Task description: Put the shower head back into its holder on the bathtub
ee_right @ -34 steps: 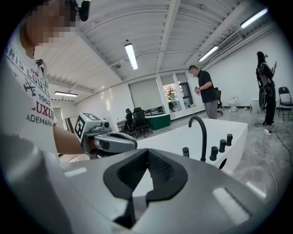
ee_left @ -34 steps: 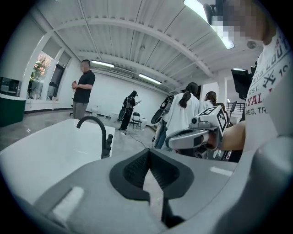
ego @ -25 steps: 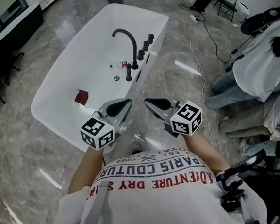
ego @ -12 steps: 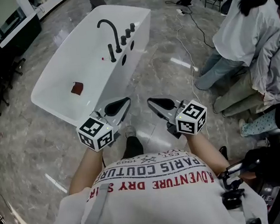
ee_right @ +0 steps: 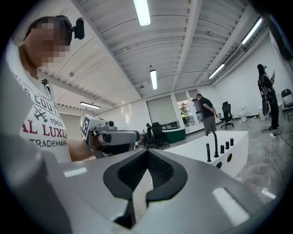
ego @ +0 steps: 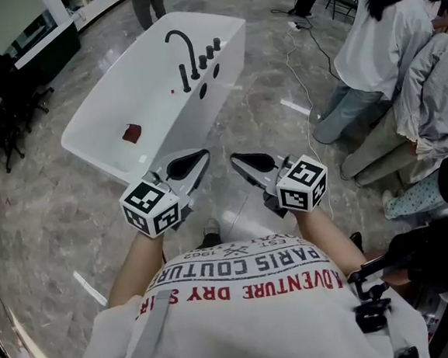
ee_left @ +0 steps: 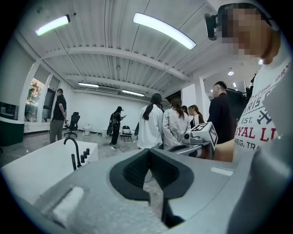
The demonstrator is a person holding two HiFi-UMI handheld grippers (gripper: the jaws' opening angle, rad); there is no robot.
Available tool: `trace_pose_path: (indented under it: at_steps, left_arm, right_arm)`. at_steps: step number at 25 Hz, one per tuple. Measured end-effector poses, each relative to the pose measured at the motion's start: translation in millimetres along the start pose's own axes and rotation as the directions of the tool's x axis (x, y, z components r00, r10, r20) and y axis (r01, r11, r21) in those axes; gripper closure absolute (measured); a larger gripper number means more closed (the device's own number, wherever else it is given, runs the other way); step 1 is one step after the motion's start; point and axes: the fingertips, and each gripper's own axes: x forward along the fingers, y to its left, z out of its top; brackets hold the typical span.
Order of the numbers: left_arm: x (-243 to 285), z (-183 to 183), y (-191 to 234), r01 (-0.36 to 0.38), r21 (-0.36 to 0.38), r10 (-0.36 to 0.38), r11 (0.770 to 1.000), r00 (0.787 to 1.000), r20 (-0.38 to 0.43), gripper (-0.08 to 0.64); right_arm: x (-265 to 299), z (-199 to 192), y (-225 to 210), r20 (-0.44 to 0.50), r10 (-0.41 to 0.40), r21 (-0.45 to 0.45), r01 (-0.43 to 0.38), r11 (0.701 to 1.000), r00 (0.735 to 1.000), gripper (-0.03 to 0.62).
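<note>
- Hovering side by side, the left gripper [ego: 195, 160] and right gripper [ego: 246, 162] are well apart from the bathtub [ego: 88, 139].
- Left jaws clenched, empty.
- Right jaws clenched, empty.

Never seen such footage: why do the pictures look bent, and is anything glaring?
Left and right gripper views: the wide-angle lens bows the ceiling lights and the corners go black; head view: sharp, with light streaks glaring off the marble floor.
</note>
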Motion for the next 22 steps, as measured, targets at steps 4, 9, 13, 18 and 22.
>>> trace_pose_path:
  at_steps: [4, 9, 13, 18, 22]
  left_arm:
    - [-4, -4, -4, -0.010, 0.003, 0.010, 1.000, 1.000, 0.003, 0.557]
    - [-10, -4, -8, -0.024, 0.013, 0.024, 1.000, 1.000, 0.007, 0.557]
    - [-8, -3, -9, -0.022, 0.014, 0.021, 1.000, 1.000, 0.010, 0.557]
    - [-10, 1, -12, -0.016, 0.015, 0.016, 1.000, 0.999, 0.028, 0.557]
    - [-21, 10, -20, -0.013, 0.020, 0.013, 1.000, 0.999, 0.030, 0.557]
  right_arm:
    - [-2, -7, 4, -0.004, 0.007, 0.000, -0.007, 1.000, 1.000, 0.592]
    - [-4, -4, 10, 0.002, 0.015, -0.010, -0.015, 1.000, 1.000, 0.592]
    - [-5, 2, 7, 0.028, 0.019, -0.006, -0.019, 1.000, 0.999, 0.592]
    - [-6, 5, 9, 0.040, 0.031, -0.012, -0.030, 0.999, 0.999, 0.592]
    - [-8, 14, 25, 0.029, 0.033, -0.036, -0.032, 0.999, 0.999, 0.592]
